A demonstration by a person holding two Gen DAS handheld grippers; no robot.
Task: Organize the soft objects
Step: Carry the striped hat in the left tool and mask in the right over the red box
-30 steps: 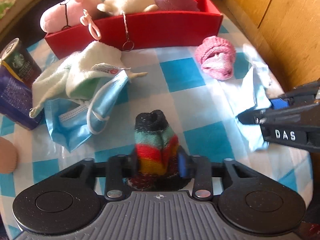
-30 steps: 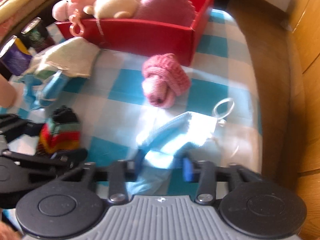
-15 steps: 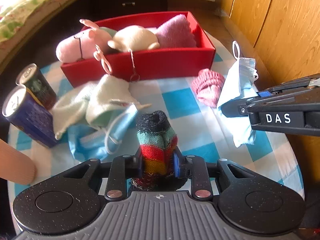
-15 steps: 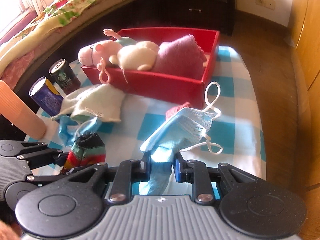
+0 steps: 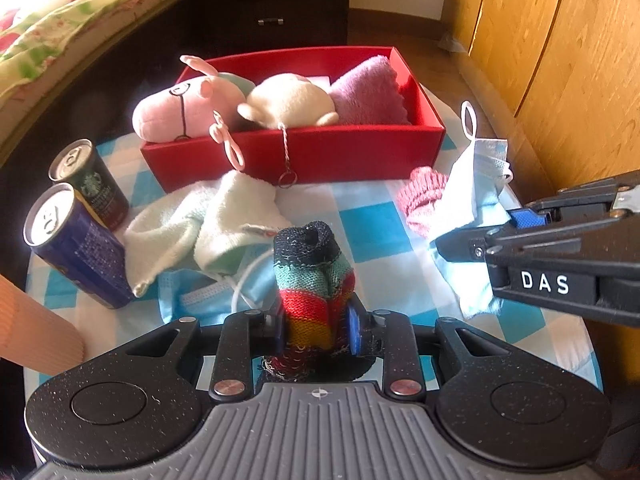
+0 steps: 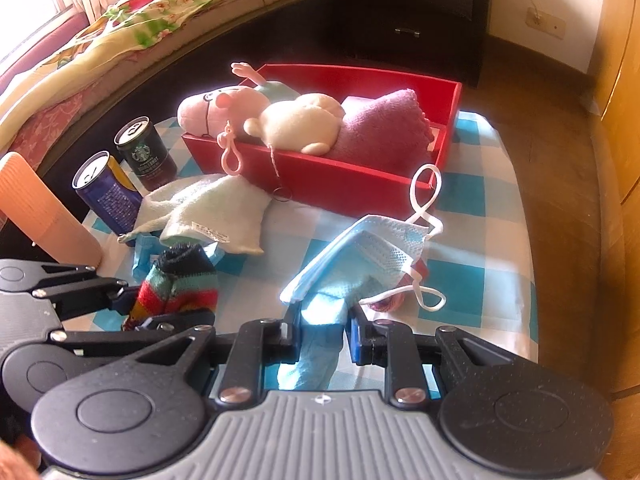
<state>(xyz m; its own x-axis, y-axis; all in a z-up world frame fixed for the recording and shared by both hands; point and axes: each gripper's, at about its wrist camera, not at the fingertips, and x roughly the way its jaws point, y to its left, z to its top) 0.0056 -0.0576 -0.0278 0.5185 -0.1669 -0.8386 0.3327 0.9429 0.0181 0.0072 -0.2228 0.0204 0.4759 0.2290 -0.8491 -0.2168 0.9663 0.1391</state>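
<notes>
Left wrist view shows the left gripper (image 5: pixel 316 328) with jaws clenched on a striped sock (image 5: pixel 314 280), raised above the checked tabletop (image 5: pixel 372 224). Right gripper (image 6: pixel 322 332) jaws clasp a blue face mask (image 6: pixel 360 256), near the red box (image 6: pixel 344 184) of plush toys (image 6: pixel 300 124).

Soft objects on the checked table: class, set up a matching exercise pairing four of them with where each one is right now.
Things:
1. striped sock
2. blue mask
3. pink plush
4. white towel

Places:
A. in the red box
B. lying on the table beside the cans
C. clamped in the left tool
D. clamped in the right tool

Pairs: 1-C, 2-D, 3-A, 4-B
</notes>
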